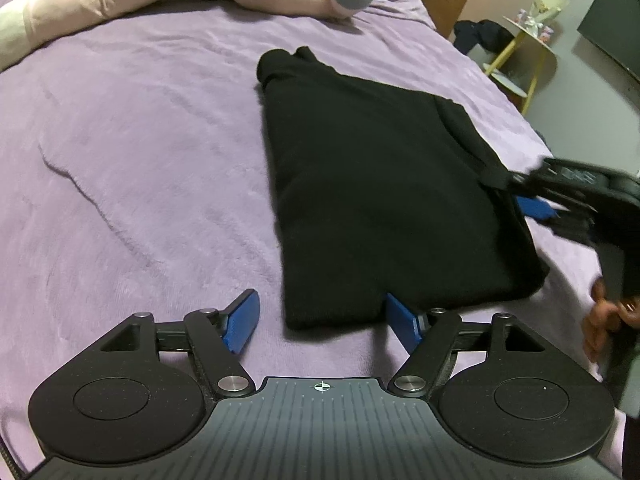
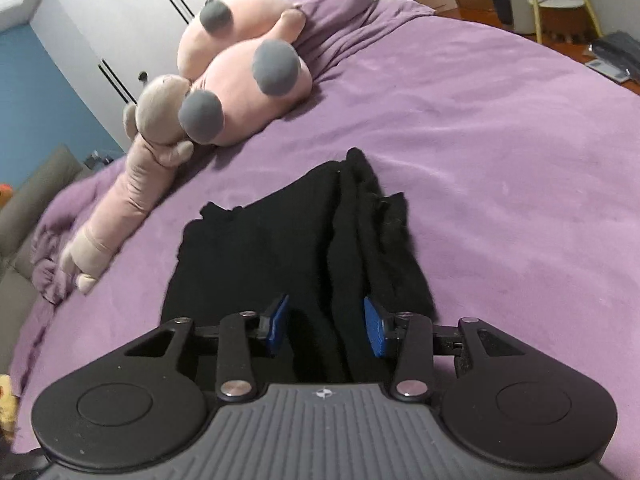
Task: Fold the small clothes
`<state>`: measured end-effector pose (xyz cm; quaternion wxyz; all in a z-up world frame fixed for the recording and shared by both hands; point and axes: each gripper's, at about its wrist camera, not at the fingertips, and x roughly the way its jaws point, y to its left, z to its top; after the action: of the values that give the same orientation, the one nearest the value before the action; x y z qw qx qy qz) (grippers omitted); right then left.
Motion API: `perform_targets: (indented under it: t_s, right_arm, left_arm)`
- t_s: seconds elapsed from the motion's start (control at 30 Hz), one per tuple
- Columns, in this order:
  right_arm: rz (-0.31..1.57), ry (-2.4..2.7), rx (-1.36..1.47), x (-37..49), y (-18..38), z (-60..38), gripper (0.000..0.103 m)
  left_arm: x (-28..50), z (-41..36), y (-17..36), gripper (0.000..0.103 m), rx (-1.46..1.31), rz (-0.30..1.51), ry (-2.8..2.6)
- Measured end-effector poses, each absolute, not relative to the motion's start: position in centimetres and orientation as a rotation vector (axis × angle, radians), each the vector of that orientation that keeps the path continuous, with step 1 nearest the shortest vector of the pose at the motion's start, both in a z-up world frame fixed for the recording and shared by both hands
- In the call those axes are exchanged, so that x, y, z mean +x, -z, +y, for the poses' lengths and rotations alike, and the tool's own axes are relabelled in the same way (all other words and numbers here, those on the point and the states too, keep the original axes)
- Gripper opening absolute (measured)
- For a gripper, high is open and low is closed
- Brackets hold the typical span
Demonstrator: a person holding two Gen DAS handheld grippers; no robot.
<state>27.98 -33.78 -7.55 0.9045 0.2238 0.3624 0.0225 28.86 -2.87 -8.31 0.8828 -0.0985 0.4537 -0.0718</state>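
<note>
A black, soft knit garment (image 1: 384,184), folded into a rough rectangle, lies on the bed's purple fleece blanket (image 1: 140,160). In the left wrist view it fills the middle and stretches toward one o'clock, with a bunched collar end at its far tip.

The left claw (image 1: 320,320) sits low at six o'clock with its blue-padded fingers (image 1: 242,322) spread wide apart. The near edge of the garment lies between them; the right-hand finger is touching or just under that edge, while the left-hand one rests over bare blanket.

The right claw (image 1: 516,196) comes in at three o'clock in that same view (blurred there), at the garment's side edge, and a bit of black cloth sits at its tip. From its own camera the right claw (image 2: 326,326) has its blue fingers parted around a thick ridge of the fabric (image 2: 320,248); a gap shows beside each pad, so the jaws are not clamped. A bare hand (image 1: 600,328) holds the handle at four o'clock of the left view.

A large pink plush toy with grey round patches (image 2: 240,76) lies at the far end of the bed, at eleven o'clock in the right wrist view, well apart from the garment.
</note>
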Motion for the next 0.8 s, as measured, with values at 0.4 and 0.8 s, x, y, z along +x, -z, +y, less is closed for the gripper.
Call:
perform_targets:
  t_s: [0.4, 0.8]
  right_arm:
    - [0.730, 0.073, 0.337, 26.9, 8.3, -34.3, 0.003]
    - [0.692, 0.015, 0.281, 33.4, 7.1, -32.4, 0.045]
  left_arm:
    - [28.7, -1.6, 7.7, 0.077, -0.230, 0.938, 0.166]
    - [32.3, 2.0, 5.4, 0.078, -0.396, 0.850, 0.095]
